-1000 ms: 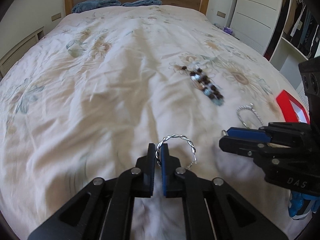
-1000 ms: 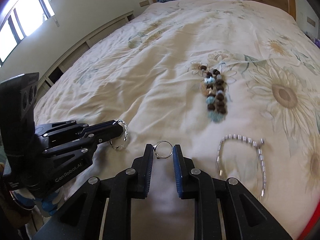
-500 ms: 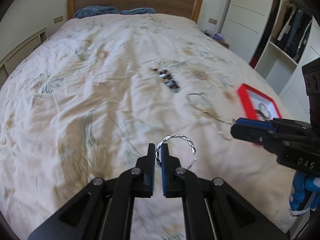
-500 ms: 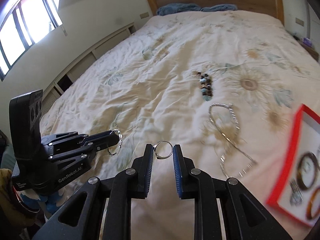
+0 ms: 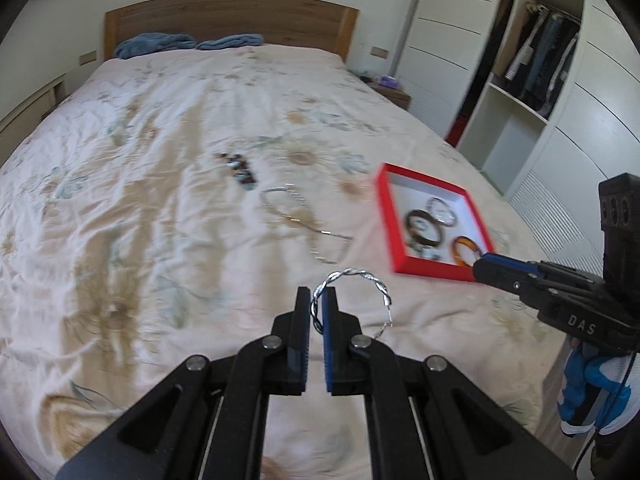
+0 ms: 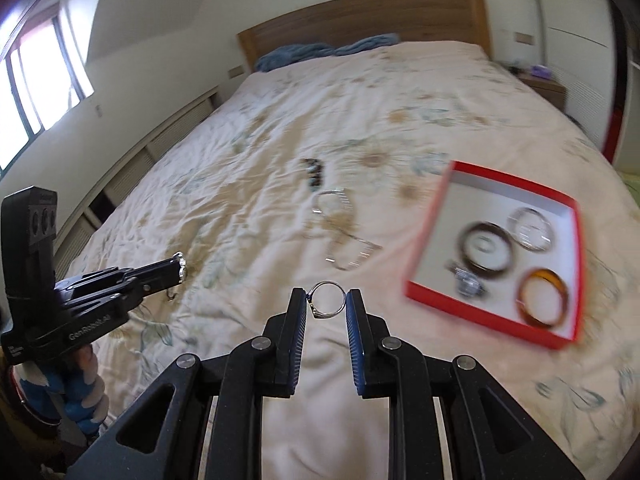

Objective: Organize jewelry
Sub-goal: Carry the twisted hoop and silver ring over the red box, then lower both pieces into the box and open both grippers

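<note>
My left gripper is shut on a twisted silver bracelet, held above the bed. My right gripper is shut on a small silver ring, also in the air. The right gripper shows in the left wrist view near the front edge of a red jewelry box. The box holds a dark bangle, a silver bangle, an amber bangle and a small silver piece. A silver chain and a beaded bracelet lie on the bed.
The bed has a floral cream cover, a wooden headboard and blue pillows. White wardrobes with open shelves stand to the right. A window and low wall cabinets are to the left.
Both grippers have pulled back and up from the bed with their jewelry and swung right. The red box now shows fully in both views.
</note>
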Demonstrator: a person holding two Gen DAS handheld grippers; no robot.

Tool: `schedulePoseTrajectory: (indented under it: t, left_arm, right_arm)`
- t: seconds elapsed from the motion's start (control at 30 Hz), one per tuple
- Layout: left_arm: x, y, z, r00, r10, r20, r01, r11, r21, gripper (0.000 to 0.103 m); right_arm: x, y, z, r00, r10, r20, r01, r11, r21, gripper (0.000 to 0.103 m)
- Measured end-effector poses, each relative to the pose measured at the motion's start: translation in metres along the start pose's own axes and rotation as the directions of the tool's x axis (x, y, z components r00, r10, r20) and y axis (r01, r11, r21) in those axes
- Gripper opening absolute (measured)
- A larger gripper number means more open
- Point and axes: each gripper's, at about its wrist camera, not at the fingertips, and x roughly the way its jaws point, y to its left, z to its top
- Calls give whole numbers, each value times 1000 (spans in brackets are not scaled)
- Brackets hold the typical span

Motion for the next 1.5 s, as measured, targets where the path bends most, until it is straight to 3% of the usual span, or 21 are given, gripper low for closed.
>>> schedulePoseTrajectory:
  t: [0.23,0.53,1.0,1.23,1.5]
  left_arm:
    - [23,-69,5,998,-56,-41,59,996,71,5]
    - [87,-131,41,992,-80,-94,95,981,168,5]
    - [238,-156,117,986,9,-164,28,975,221,5]
    - [290,-157,125,979,50,-196,-5,975,224,5]
    - [313,-155,122,968,56,-243,-5,978,208,5]
  right_arm:
    - [-44,-65,-18,996,-76,44,72,994,77,20]
    - [-44,-139,-1,989,-140,44,134,983,127,20]
    - [67,-224,84,984,-170,-46,174,981,86,20]
    - [114,-256,98,967,-216,-136,227,971,76,20]
    - [139,-263,99,952,-244,-185,254,966,34,20]
